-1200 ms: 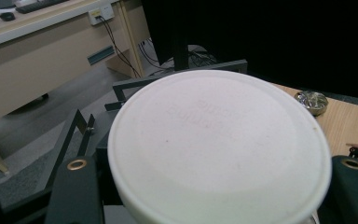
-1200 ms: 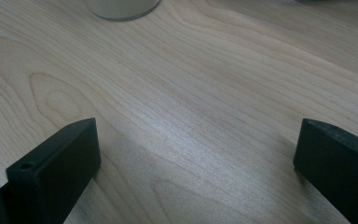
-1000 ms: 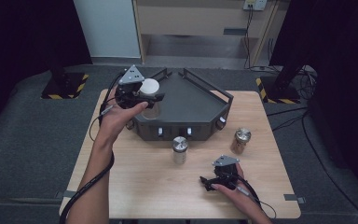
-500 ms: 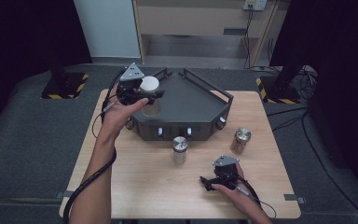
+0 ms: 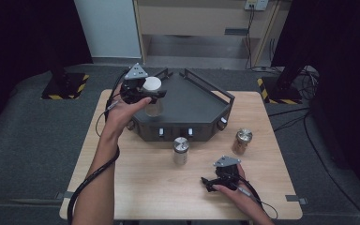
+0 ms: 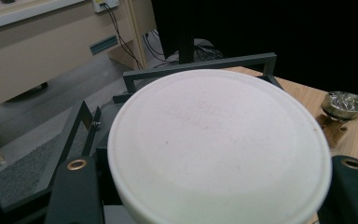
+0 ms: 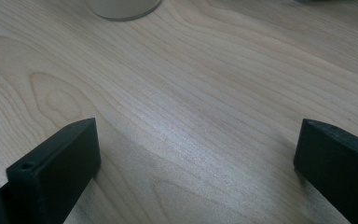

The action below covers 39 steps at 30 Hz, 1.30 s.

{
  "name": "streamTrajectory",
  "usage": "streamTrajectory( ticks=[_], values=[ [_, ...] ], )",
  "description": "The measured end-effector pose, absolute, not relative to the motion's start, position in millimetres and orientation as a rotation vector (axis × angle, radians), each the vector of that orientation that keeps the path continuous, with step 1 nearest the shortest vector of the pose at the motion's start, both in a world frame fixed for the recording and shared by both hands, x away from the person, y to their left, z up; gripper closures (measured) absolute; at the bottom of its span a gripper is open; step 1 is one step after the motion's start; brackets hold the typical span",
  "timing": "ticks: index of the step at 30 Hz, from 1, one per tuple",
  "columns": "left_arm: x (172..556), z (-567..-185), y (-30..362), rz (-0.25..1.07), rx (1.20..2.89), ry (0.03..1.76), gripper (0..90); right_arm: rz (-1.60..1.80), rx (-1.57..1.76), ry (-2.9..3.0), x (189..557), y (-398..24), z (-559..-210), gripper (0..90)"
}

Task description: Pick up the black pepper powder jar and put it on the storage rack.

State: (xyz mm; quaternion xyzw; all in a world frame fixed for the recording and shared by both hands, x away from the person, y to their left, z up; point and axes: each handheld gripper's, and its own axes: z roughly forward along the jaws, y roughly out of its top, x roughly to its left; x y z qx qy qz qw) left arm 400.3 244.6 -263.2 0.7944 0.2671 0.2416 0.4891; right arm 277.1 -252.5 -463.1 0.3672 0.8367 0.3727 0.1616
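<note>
My left gripper (image 5: 151, 93) is shut on a clear jar with a white lid (image 5: 152, 84), holding it over the left part of a dark angular tray (image 5: 201, 108). In the left gripper view the white lid (image 6: 219, 149) sits between the two black jaws of that gripper (image 6: 214, 163). Whether the jar's base touches the tray I cannot tell. My right gripper (image 5: 210, 183) lies low on the wooden table (image 5: 145, 187) near the front right. Its jaws (image 7: 196, 158) stand wide apart with bare wood between them.
A silver-lidded jar (image 5: 181, 150) stands just in front of the tray, and its base (image 7: 123, 7) shows ahead of the right gripper. A gold-lidded jar (image 5: 242, 141) (image 6: 342, 112) stands to the tray's right. The tray has raised rails at the back.
The left gripper has shifted slightly to the right over the tray with the jar in it. The right gripper has kept still.
</note>
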Motion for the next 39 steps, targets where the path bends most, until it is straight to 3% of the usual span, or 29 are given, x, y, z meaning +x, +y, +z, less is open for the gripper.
streamTrajectory(
  ticks=[39],
  values=[
    [423.7, -286.6, 237.6, 0.555, 1.966, 0.701, 32.6, 1.063, 1.049, 2.388, 277.0, -252.5, -463.1, 0.5]
  ],
)
